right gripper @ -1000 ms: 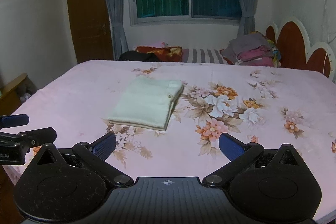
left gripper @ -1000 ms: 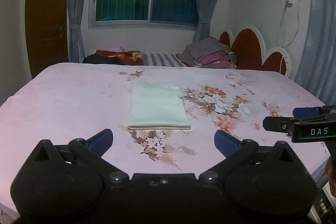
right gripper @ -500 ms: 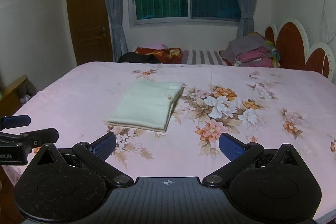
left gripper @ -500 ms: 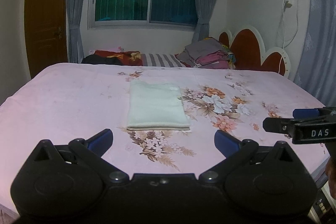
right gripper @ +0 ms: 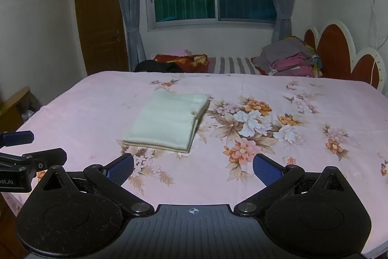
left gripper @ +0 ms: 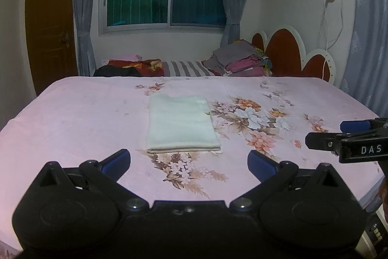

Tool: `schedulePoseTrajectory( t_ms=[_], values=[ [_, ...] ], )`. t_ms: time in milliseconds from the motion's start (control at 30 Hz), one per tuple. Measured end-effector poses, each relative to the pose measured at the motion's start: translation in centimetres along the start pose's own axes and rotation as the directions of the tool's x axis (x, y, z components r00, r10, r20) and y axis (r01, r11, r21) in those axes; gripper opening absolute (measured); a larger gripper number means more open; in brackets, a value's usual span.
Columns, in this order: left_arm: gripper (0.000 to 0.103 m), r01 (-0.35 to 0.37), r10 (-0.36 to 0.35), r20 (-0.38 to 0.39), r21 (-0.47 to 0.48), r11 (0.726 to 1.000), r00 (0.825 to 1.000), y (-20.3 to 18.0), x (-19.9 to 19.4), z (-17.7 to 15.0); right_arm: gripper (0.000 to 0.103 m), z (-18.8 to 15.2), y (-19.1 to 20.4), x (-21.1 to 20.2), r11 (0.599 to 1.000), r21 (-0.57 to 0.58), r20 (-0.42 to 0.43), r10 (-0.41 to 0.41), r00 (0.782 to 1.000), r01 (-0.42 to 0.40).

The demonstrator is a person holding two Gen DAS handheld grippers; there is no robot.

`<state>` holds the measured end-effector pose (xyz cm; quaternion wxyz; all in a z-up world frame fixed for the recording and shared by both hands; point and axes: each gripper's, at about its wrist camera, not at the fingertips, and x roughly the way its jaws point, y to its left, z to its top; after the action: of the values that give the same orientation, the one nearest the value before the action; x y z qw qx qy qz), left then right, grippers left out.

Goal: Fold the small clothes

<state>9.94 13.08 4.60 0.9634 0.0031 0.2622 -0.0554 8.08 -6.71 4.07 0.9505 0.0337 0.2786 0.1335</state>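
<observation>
Currently both tongs stand wide apart and empty: the left gripper (left gripper: 188, 159) shows its two blue-padded fingers (left gripper: 116, 160) spread with only bedsheet between them, and the right gripper (right gripper: 193, 164) is likewise spread, gripping nothing. Both are held low over the near edge of the pink floral-print bedsheet (left gripper: 72, 118), level and pointing forward, side by side; each appears at the margin of the other's view. Neither touches the cloth. Ahead of them, well apart from the fingertips, the pale cream folded rectangular cloth (left gripper: 180, 124) lies flat near the middle of the bed, its layered edge facing the grippers and its open layers showing on its right side in the right wrist view (right gripper: 167, 123). Judgement: soft, light, limp, probably terry-like, so not slippery, not fragile; layers may slide or splay if lifted by one corner. Best hold: pinch all layers at the two near corners, one gripper each. Folding looks largely complete.
</observation>
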Motion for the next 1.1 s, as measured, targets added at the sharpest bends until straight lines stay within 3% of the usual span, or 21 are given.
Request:
schedulePoseTrajectory(
  t_ms=[1100],
  values=[
    [0.102, -0.004, 0.004, 0.004, -0.008, 1.000, 1.000, 0.24, 0.25, 0.02, 0.103, -0.02, -0.07, 0.42, 1.000, -0.001, -0.004, 0.006, 1.000, -0.006]
  ],
)
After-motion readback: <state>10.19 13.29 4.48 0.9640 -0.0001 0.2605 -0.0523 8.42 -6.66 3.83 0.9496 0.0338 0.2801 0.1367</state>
